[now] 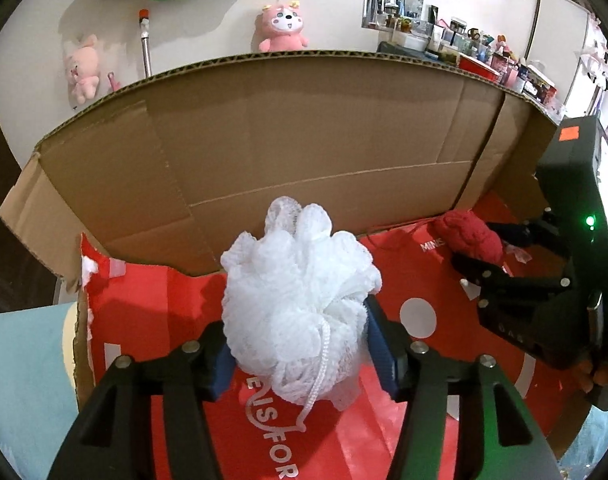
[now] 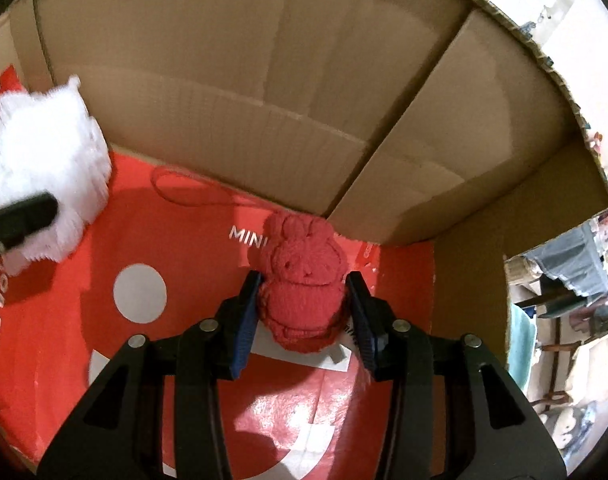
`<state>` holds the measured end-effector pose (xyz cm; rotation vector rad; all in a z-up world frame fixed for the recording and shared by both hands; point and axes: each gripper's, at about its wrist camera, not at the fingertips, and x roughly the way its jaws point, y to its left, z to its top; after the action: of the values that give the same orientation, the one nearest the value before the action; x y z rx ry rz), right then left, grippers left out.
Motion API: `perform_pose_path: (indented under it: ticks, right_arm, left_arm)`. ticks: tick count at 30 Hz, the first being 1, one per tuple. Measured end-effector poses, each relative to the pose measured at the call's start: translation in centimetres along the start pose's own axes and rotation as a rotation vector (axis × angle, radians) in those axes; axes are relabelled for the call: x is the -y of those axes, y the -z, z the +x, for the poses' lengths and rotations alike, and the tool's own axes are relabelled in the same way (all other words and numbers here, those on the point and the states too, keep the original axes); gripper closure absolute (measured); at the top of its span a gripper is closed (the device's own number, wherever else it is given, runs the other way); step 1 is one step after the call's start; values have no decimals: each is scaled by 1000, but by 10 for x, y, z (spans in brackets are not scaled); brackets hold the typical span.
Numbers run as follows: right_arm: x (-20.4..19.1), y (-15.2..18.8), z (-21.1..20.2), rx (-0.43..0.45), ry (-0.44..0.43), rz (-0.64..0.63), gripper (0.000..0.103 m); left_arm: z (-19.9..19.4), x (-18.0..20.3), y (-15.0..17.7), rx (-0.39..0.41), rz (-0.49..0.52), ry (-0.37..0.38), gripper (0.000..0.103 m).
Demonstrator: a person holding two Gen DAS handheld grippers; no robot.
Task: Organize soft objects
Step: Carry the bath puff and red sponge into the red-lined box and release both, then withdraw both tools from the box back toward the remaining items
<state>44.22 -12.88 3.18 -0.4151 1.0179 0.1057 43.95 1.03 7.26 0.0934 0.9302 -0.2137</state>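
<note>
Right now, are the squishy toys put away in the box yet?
Almost. Both are down inside the cardboard box, on its red bottom. The left claw has the white puff between its fingers, and the right claw hugs the red knitted bunny. Letting go is still left.

The white mesh bath pouf [image 1: 300, 304] — ruffled, its white cord hanging down its front — sits inside the cardboard box [image 1: 304, 128], on the red bag lining the floor. The red knitted bunny [image 2: 302, 292] stands upright near the box's far right corner — its red loop trailing left.
</note>
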Motion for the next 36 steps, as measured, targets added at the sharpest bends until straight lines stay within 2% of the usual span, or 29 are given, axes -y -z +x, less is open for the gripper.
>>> perform_pose_path:
  ticks: [10, 13, 19, 23, 26, 34, 36]
  right_arm:
    - [2, 0, -4, -6, 4, 7, 58]
    - [-3, -1, -4, -6, 4, 1, 50]
    - [-4, 0, -13, 8, 6, 1, 44]
    - [-2, 0, -25, 29, 2, 13, 43]
    - [3, 2, -39, 50, -2, 26, 37]
    - [17, 15, -81, 118, -5, 60, 33]
    - [16, 17, -93, 137, -2, 59, 29]
  left_arm:
    - [-5, -3, 0, 7, -26, 1, 39]
    - [-9, -5, 2, 14, -36, -4, 36]
    - [-24, -7, 4, 48, -59, -5, 21]
    - [-42, -7, 4, 84, -70, -7, 15]
    - [-57, -8, 6, 114, -84, -8, 9]
    - [-113, -6, 16, 212, -103, -14, 2]
    - [-129, -5, 17, 243, -106, -13, 0]
